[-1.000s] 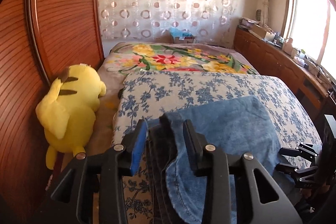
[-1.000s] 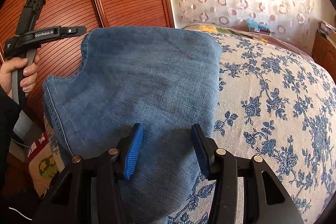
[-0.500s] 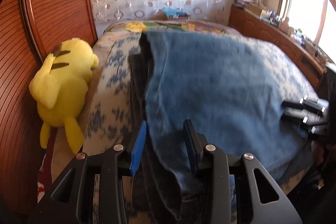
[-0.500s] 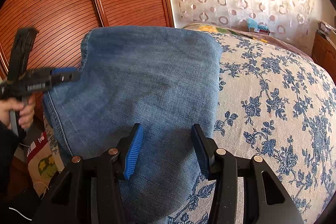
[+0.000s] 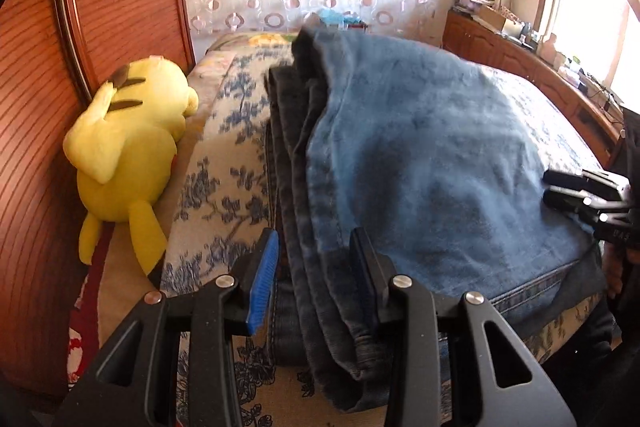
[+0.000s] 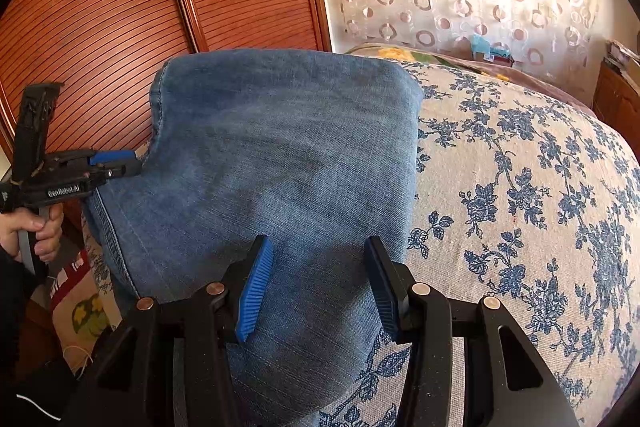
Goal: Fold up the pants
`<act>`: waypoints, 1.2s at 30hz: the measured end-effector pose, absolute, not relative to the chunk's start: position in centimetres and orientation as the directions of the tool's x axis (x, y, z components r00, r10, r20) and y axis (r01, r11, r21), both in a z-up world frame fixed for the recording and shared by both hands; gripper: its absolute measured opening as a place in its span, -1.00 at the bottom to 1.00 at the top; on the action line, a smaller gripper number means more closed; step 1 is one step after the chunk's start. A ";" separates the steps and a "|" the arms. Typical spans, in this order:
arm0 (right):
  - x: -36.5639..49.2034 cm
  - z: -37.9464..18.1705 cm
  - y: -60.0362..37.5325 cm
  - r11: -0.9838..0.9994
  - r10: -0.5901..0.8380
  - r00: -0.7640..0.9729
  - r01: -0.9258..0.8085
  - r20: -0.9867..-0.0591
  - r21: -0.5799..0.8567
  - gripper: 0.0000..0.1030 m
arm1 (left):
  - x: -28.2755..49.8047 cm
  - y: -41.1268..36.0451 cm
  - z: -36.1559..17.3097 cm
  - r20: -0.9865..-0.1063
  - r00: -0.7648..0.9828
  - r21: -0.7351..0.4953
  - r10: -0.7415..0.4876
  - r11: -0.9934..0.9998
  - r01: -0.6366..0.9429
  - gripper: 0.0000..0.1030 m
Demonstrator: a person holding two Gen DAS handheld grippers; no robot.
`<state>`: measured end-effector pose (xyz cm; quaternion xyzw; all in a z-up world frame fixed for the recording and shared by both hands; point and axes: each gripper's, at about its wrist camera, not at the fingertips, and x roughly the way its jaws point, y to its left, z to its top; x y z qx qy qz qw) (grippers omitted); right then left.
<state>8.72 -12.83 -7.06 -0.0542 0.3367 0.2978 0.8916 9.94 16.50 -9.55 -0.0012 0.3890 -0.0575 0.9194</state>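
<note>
Left claw has its two pads set around the stacked side edges of the folded jeans, the dark layered denim running up between them; the right-hand pad lies against the cloth, but whether the blue left-hand pad presses on it cannot be told, so the grip itself is uncertain. Seen from the right wrist camera, this same claw meets the left edge of the jeans just below a curved notch in the denim, with a hand wrapped around its handle. Right claw stands partly open over the near end of the jeans, its blue pad and black pad well apart with flat denim showing between them; whether the pads touch the cloth cannot be told. In the left wrist view it appears at the far right edge of the denim. Folded into a broad blue block, the jeans lie on the blue-flowered bedspread near the bed's left side. A yellow plush toy leans against the wooden panelling beside the bed.
</note>
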 end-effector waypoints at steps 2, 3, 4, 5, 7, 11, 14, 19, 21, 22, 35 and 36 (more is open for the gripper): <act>8.6 -7.0 -12.7 0.818 0.487 0.599 -0.568 -0.636 0.092 -0.04 | 10.0 16.1 -8.5 -0.696 0.708 -0.054 -0.121 0.992 0.117 -0.26; 8.6 -6.9 -12.6 0.818 0.482 0.600 -0.569 -0.638 0.082 -0.04 | 10.1 15.9 -7.9 -0.685 0.717 -0.057 -0.130 0.990 0.126 -0.26; 8.4 -6.8 -12.6 0.817 0.479 0.602 -0.572 -0.639 0.073 -0.04 | 10.3 15.5 -7.3 -0.675 0.725 -0.059 -0.140 0.989 0.136 -0.26; 8.3 -6.7 -12.6 0.815 0.479 0.602 -0.575 -0.639 0.069 -0.04 | 10.5 15.2 -6.8 -0.667 0.730 -0.060 -0.149 0.987 0.147 -0.26; 8.1 -6.6 -12.9 0.815 0.480 0.599 -0.574 -0.641 0.073 -0.04 | 11.2 14.3 -5.7 -0.653 0.739 -0.053 -0.163 0.984 0.170 -0.26; 7.3 -5.8 -13.8 0.813 0.500 0.589 -0.572 -0.635 0.108 -0.04 | 13.0 12.9 -4.5 -0.645 0.726 -0.090 -0.237 0.968 0.236 -0.26; 6.7 -5.5 -14.1 0.800 0.524 0.571 -0.585 -0.632 0.134 -0.04 | 14.8 12.2 -4.6 -0.660 0.708 -0.101 -0.252 0.963 0.249 -0.26; 6.1 -6.1 -13.9 0.805 0.495 0.559 -0.584 -0.665 0.108 -0.04 | 16.9 12.7 -6.1 -0.700 0.680 -0.110 -0.220 0.973 0.201 -0.26; 5.9 -6.2 -13.9 0.807 0.487 0.560 -0.582 -0.670 0.101 -0.04 | 17.6 13.5 -7.1 -0.718 0.665 -0.117 -0.205 0.978 0.174 -0.26; 5.8 -6.3 -14.0 0.808 0.485 0.559 -0.580 -0.673 0.100 -0.04 | 17.8 13.7 -7.5 -0.726 0.658 -0.119 -0.200 0.979 0.166 -0.26; 4.3 -5.7 -16.6 0.817 0.496 0.571 -0.562 -0.654 0.129 -0.02 | 18.2 14.3 -10.2 -0.725 0.657 -0.131 -0.206 0.978 0.161 -0.26; 3.9 -5.5 -17.2 0.817 0.501 0.571 -0.560 -0.650 0.139 -0.02 | 18.1 14.3 -10.3 -0.722 0.660 -0.133 -0.208 0.978 0.162 -0.26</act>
